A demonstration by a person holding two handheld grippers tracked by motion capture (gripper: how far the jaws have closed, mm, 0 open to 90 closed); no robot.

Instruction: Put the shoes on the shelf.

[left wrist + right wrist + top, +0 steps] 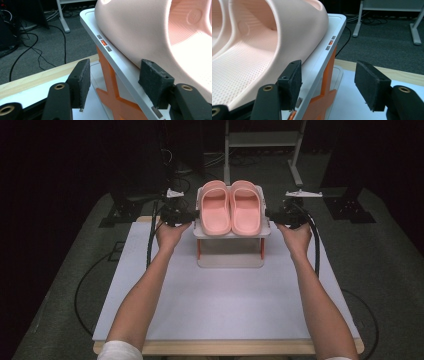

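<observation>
- Both slippers (230, 207) sit side by side on the white rack (231, 233) at the far end of the worktop (220, 305); placing looks done, only backing away left.
- Left tongs (186, 218) released, jaws straddling the rack's edge, touching nothing.
- Right tongs (276, 218) likewise released, slippers between the two.

Readable text: none is to be made out.
Slipper footbed (244, 26): a round embossed mark is seen, too faint to be read.
Slipper footbed (195, 16): a like round mark is seen, also illegible.
Rack edge (104, 43): small grey and orange squares are seen, no lettering on them.
</observation>
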